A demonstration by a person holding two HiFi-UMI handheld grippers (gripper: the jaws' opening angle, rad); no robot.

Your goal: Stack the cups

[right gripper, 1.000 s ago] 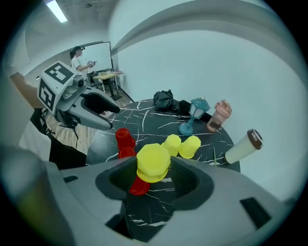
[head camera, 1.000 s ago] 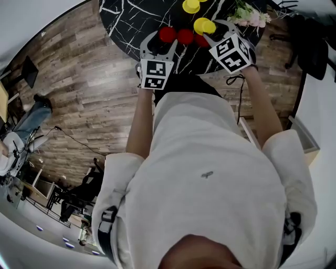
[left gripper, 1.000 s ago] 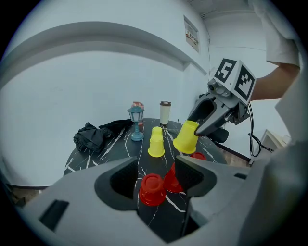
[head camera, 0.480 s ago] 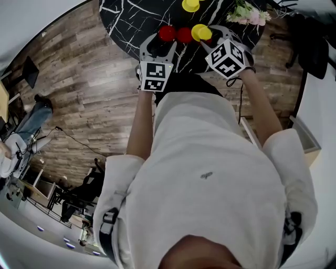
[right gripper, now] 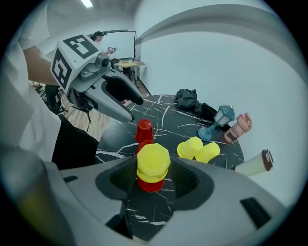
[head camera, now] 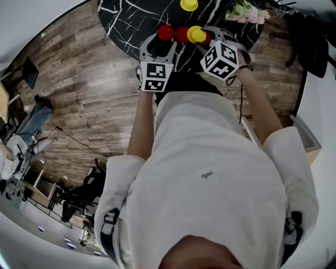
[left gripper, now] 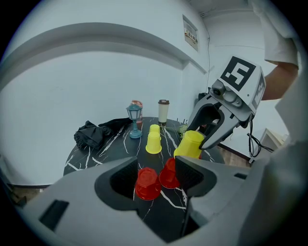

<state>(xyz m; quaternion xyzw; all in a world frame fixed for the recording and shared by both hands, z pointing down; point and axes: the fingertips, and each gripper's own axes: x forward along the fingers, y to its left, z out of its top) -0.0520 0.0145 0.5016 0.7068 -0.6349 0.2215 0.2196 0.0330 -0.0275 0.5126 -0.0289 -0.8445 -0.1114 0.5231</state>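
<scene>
My right gripper (right gripper: 153, 169) is shut on an upside-down yellow cup (right gripper: 153, 161), held just over an upside-down red cup (right gripper: 150, 185); whether the two touch I cannot tell. In the head view that yellow cup (head camera: 195, 34) hangs at the right end of a row of red cups (head camera: 166, 32) on the black marble table (head camera: 131, 21). My left gripper (left gripper: 154, 178) is open and holds nothing, hovering near the table's front edge with a red cup (left gripper: 147, 183) on the table beyond its jaws and a second red cup (left gripper: 168, 174) beside it. Two more yellow cups (right gripper: 190, 147) stand farther back.
At the back of the table stand a blue lantern (left gripper: 134, 120), a pink bottle (right gripper: 239, 127) and a lidded paper coffee cup (left gripper: 163, 110). A black cloth (left gripper: 96, 132) lies at the back left. Flowers (head camera: 244, 13) rest at the table's right. Wooden floor surrounds the table.
My right gripper has carried the yellow cup leftward and a little down, over the right end of the red row, rolling as it went. The left gripper has stayed put.
</scene>
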